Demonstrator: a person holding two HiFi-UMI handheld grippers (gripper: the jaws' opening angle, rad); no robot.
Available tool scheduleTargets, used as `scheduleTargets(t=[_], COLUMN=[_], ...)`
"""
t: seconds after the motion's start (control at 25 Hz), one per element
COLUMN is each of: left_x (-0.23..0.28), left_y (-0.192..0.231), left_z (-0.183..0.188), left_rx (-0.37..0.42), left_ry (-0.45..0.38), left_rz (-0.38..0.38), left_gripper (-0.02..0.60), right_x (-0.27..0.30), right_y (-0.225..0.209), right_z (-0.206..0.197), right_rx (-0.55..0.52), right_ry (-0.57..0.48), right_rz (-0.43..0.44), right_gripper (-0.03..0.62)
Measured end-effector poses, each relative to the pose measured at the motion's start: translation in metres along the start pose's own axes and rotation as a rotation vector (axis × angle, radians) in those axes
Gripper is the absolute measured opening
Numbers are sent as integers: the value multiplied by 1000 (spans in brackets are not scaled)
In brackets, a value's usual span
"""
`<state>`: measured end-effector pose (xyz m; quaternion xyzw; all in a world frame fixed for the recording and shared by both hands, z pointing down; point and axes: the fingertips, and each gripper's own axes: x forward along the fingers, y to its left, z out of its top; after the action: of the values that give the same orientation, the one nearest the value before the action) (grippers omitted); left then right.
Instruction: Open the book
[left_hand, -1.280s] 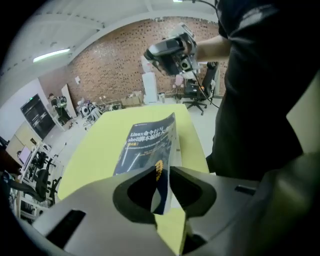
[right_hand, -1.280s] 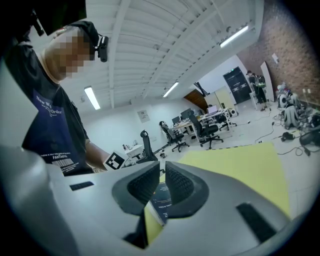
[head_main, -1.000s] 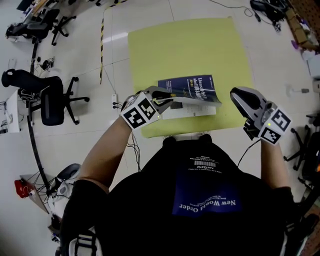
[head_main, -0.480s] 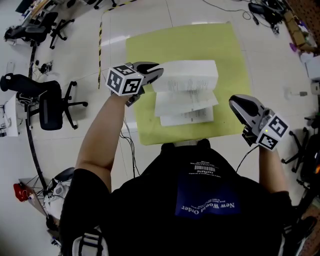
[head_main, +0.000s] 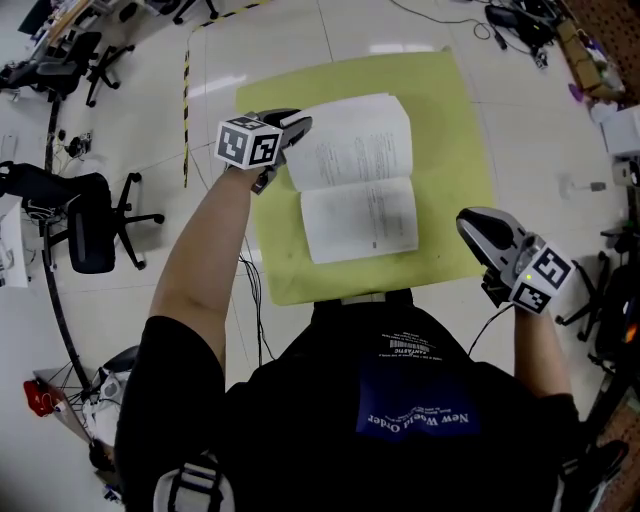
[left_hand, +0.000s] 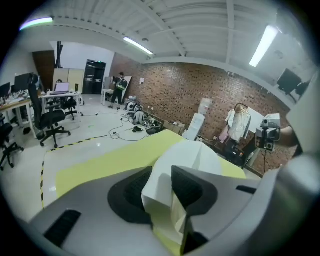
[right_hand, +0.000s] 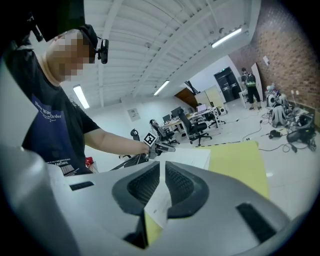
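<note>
on the yellow table (head_main: 455, 150) the book (head_main: 360, 200) is lying open, its far-left pages bunching between the clenched jaws of the left gripper (head_main: 303, 124). tugging further is risking a crease or tear there, and letting go carelessly is risking leaves flopping back. the right gripper (head_main: 467, 221), jaws together and empty, is hovering apart from the book's near-right corner.

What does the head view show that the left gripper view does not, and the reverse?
Only the head view: the whole book lying open, and the right gripper off to the right, clear of it. Only the left gripper view: the left gripper pinching a fold of pages between jaws that have just been opening slightly, with a brick wall behind. Both: the yellow surface and the book's white paper.
</note>
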<state>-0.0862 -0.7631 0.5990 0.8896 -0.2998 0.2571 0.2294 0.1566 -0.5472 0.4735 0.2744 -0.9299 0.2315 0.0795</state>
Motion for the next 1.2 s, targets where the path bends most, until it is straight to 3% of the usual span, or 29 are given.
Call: scheduleTargets(t=[0.2,0.44,0.64,0.72,0.84,0.96,1.2], left_x=[17,16,-22,-46,-86,-123,-197], left_y=[25,41,70,65,31,-25,-129], left_z=[-14,-5,33,48,55,36,-12], left_rx=[-123,-282,-252,-240,-225,-216,-319], left_ry=[-22,-89,-217,-287,-398,-452,-576], left_rz=[61,41,134,136,87,34,-29], left_gripper=[110,110,110,110,110,110,110], right_x=[-7,-13,-10,-8,-3,2,10], right_y=[-8,-16,-18,-17,-15,-9,4], right_z=[-9,-14,-13,-10,-4,8,51], right_rx=[24,47,44,38,23,2,-56], right_ry=[4,5,10,2,-12,-27,-105], right_rz=[-21,-19,-2,2,10,22,-7], right_gripper=[8,8,8,8,8,8,8])
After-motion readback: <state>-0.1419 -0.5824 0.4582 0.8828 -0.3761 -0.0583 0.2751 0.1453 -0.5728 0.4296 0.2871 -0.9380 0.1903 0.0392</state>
